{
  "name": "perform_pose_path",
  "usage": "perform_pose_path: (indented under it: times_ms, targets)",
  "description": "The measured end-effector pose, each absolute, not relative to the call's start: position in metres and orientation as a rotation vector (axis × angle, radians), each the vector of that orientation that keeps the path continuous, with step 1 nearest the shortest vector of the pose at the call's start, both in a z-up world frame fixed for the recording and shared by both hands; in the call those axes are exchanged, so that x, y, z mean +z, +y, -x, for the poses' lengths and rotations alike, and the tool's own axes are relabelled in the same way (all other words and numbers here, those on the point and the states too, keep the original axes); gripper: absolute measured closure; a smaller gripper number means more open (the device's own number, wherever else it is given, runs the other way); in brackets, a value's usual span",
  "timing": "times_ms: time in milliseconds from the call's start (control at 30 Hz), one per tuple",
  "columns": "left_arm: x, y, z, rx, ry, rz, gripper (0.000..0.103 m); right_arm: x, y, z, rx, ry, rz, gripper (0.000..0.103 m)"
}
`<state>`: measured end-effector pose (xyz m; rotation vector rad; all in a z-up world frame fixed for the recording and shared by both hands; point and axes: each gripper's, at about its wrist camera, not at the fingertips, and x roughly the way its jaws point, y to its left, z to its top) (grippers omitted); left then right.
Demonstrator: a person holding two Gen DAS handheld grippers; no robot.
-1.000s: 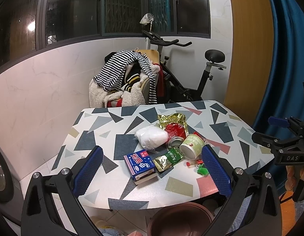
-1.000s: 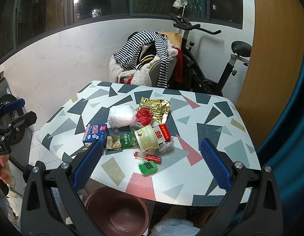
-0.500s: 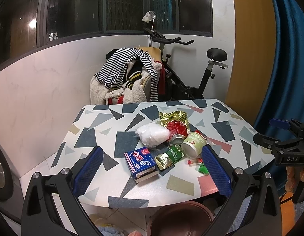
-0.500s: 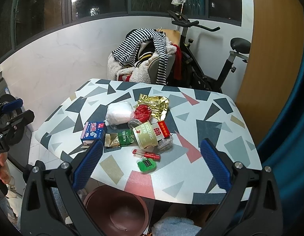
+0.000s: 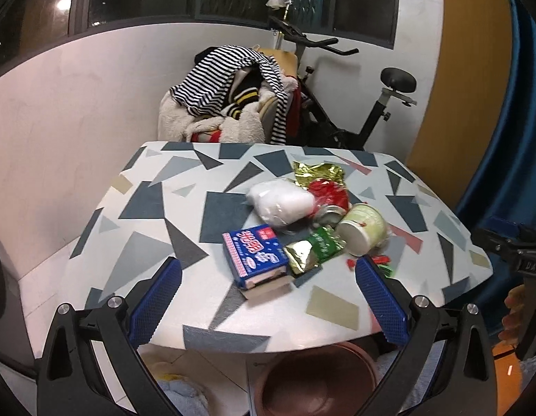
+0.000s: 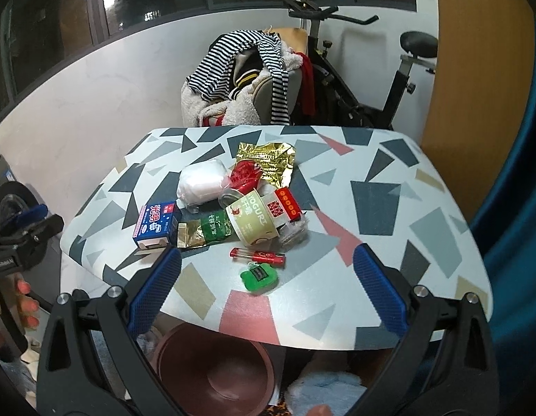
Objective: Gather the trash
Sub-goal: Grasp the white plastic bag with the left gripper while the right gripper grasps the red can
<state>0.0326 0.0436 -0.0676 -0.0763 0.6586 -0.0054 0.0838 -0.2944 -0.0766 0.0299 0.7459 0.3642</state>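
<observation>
A pile of trash lies mid-table: a blue box [image 5: 256, 253] [image 6: 156, 224], a white wad [image 5: 282, 204] [image 6: 202, 182], a green sachet [image 5: 314, 248] [image 6: 207, 230], a yogurt cup on its side [image 5: 361, 230] [image 6: 254, 220], a gold wrapper [image 6: 268, 157], a red wrapper [image 6: 245, 175], a red tube [image 6: 257, 254] and a green item [image 6: 259, 275]. My left gripper [image 5: 268, 300] is open and empty, near the table's front edge before the blue box. My right gripper [image 6: 266, 291] is open and empty, over the front edge near the green item.
A brown bin [image 6: 212, 371] [image 5: 316, 378] stands on the floor under the table's front edge [image 6: 302, 339]. Behind the table are a chair heaped with clothes [image 6: 247, 79] and an exercise bike [image 6: 372, 69]. A blue curtain [image 5: 510, 121] hangs at the right.
Both grippers have moved forward toward the table, so the trash pile looks nearer. Both stay open and empty. The trash has not moved.
</observation>
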Motion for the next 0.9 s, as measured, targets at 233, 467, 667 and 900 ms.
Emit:
perform_pose_path:
  times_ms: [233,467,667,900]
  targets:
    - [-0.084,0.066,-0.054,0.032,0.672,0.114,0.005,-0.099,-0.285,-0.112,0.377,0.811,-0.027,0.005]
    - [-0.11,0.079,-0.085,0.03,0.745,0.191,0.005,-0.127,-0.257,-0.148,0.35,0.83,0.105,0.005]
    - [-0.127,0.086,-0.12,0.007,0.811,0.246,0.005,-0.132,-0.248,-0.184,0.367,0.825,0.088,0.005]
    - [-0.149,0.093,-0.219,-0.122,0.951,0.456,0.022,-0.135,-0.25,-0.235,0.361,0.833,0.047,0.005]
